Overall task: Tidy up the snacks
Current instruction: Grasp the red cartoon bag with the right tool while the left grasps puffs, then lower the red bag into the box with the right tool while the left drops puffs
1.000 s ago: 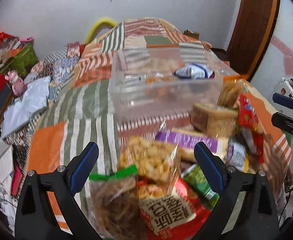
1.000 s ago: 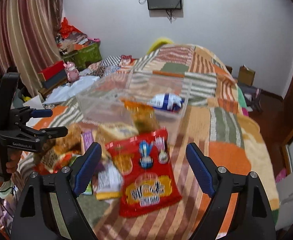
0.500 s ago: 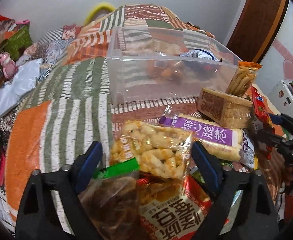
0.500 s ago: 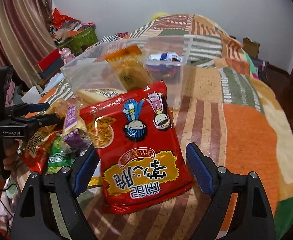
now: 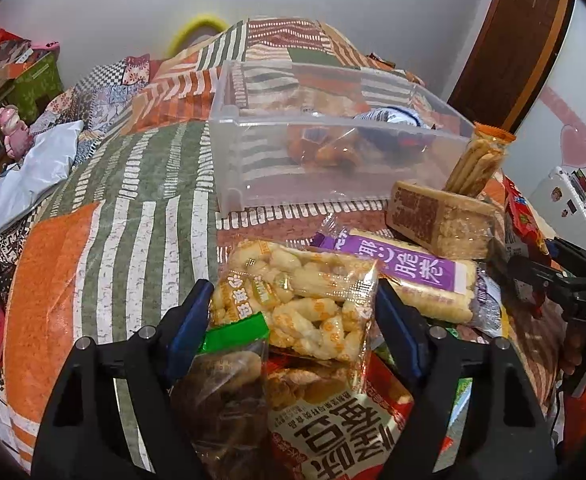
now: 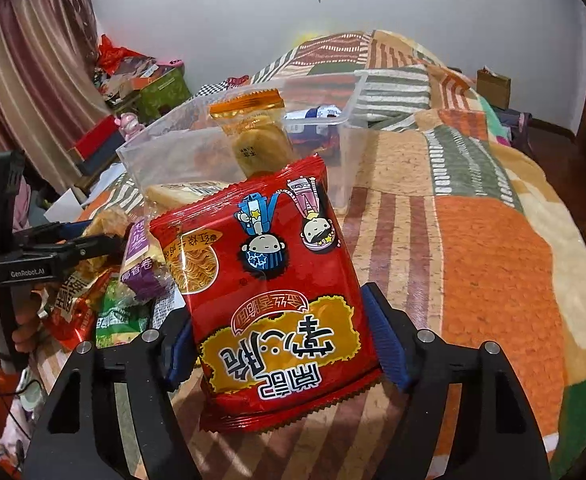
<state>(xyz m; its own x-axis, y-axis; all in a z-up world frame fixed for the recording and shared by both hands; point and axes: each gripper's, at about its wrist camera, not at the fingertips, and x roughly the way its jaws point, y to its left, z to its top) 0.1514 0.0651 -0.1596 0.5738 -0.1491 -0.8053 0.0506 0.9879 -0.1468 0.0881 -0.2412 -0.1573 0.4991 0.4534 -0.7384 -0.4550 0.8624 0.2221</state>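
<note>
The left gripper (image 5: 293, 312) is closing its blue pads on the clear bag of twisted fried dough (image 5: 297, 300), both pads touching the bag's side edges; the bag is lying atop the snack heap, long axis across the jaws, with the clear plastic bin (image 5: 333, 160) straight ahead and beyond it on the striped bedspread (image 5: 133, 220). The right gripper (image 6: 281, 344) is likewise closing on the red crispy-noodle packet (image 6: 269, 292), pinching its lower half (print upside down, two cartoon children, yellow panel with Chinese characters); the bin is sitting ahead and slightly left of it. Readable elsewhere: "GenRobot.AI" on the left tool, "DAS" on the right, and white Chinese characters on a purple-labelled bar (image 5: 401, 268).
</note>
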